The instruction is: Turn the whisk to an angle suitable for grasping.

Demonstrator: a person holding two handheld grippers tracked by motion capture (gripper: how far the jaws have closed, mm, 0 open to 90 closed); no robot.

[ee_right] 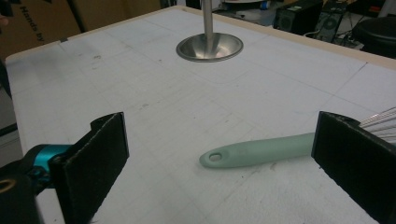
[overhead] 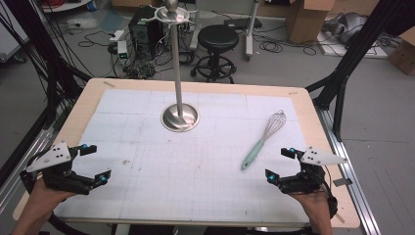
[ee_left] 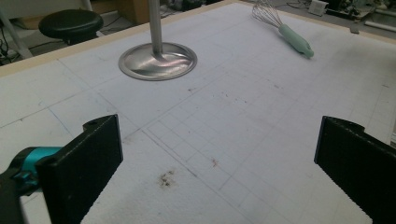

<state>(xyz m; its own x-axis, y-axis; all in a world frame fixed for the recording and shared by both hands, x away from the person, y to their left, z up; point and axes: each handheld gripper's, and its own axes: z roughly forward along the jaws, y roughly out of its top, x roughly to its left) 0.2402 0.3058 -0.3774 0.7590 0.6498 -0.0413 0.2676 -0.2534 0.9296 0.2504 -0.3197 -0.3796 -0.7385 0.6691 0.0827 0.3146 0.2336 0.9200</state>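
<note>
A wooden table [overhead: 73, 110] covered by a white gridded mat [overhead: 195, 166], in a workshop with grey floor, a black stool [overhead: 217, 36], cardboard boxes [overhead: 306, 19] and loose cables beyond the far edge. My right gripper [overhead: 280, 164] is held above the near right corner of the mat, jaws spread wide with nothing between them; in the right gripper view the whisk [ee_right: 261, 149] lies on the mat just ahead of the jaws, handle end with its hanging hole pointing between them, not touching either one. In the high view the whisk [overhead: 262, 139] sits just to the left of and beyond my right gripper, mint-green handle nearest me, wire head angled toward the far right. My left gripper [overhead: 95, 164] is held above the near left corner, jaws likewise wide apart and holding nothing; the whisk is well apart from it, seen small at the top of the left gripper view [ee_left: 289, 32]. Count: two grippers; one whisk; one metal stand [overhead: 179, 115] with round base and upright pole, at the mat's far middle; one stool. Cut off or unclear: the whisk's wires are partly hidden behind my right jaw in the right gripper view; the stand's pole runs out of the top of both gripper views; the small brown marks on the mat are too faint to identify.
</note>
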